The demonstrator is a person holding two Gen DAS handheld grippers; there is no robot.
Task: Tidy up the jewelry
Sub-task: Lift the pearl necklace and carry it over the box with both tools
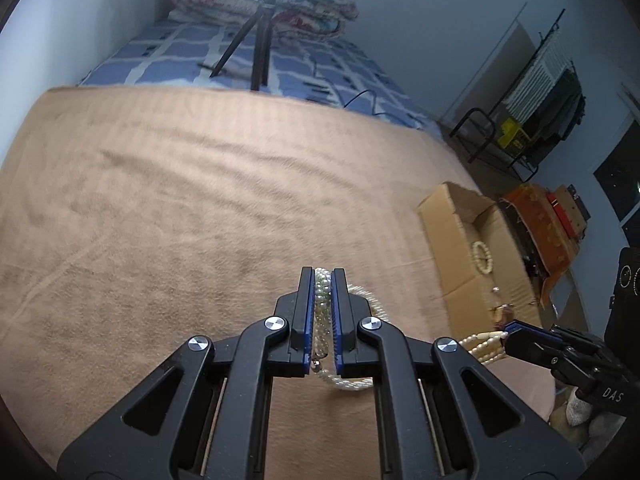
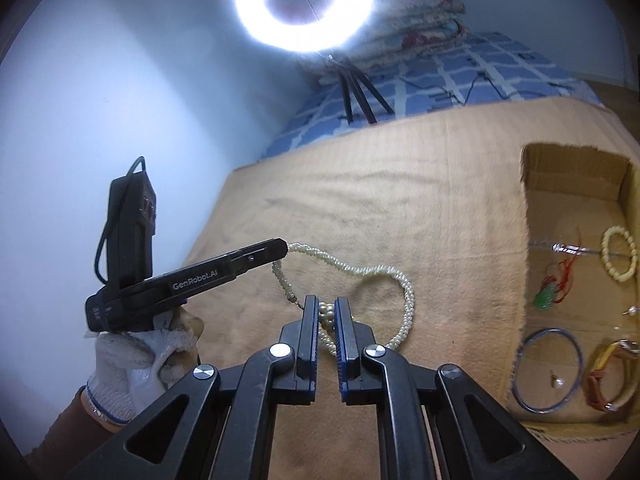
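Observation:
A multi-strand pearl necklace [image 2: 400, 292] hangs between my two grippers above the tan blanket [image 2: 400, 184]. My left gripper [image 1: 322, 276] is shut on one end of the necklace [image 1: 322, 304]; it shows in the right wrist view [image 2: 285, 248] at the left. My right gripper [image 2: 327, 305] is shut on the other end; it shows in the left wrist view [image 1: 507, 332] at the lower right. The middle of the necklace sags in a loop near the blanket.
An open cardboard box [image 2: 576, 172] stands at the right on the blanket, and shows in the left wrist view [image 1: 452, 216]. It holds a cream bead bracelet [image 2: 619, 258], a blue bangle [image 2: 548, 370], a watch [image 2: 608, 376] and small pieces. A ring light [image 2: 304, 4] on a tripod stands behind.

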